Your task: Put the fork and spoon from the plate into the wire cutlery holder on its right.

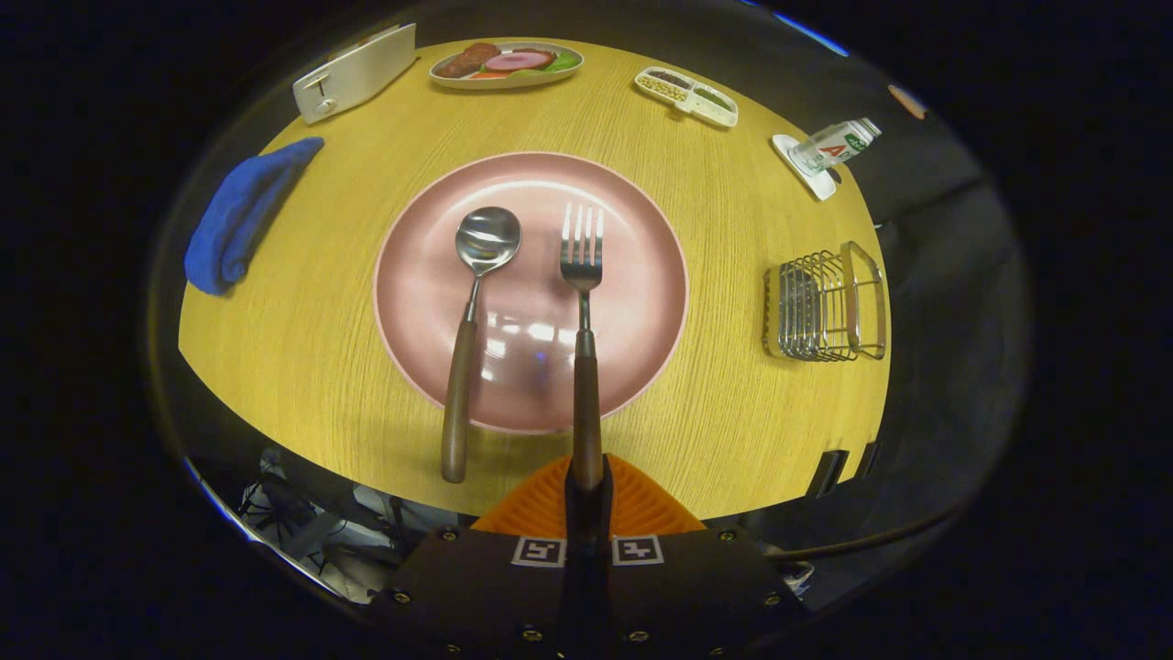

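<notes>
A pink plate [632,238] lies in the middle of the round wooden table. The spoon [467,312] rests on its left half, bowl away from me, its brown handle reaching past the plate's near rim. The fork [584,302] is on the right half, tines pointing away. My gripper [586,477], with orange fingers [641,504], is shut on the end of the fork's brown handle at the table's near edge. I cannot tell whether the fork is lifted off the plate. The wire cutlery holder [825,307] stands on the table to the plate's right, apart from it.
A blue cloth [243,215] lies to the left of the plate. Beyond the plate are a white toaster [353,73], a dish of toy food [506,62], a small divided tray [687,94] and a bottle [834,145] lying on a coaster.
</notes>
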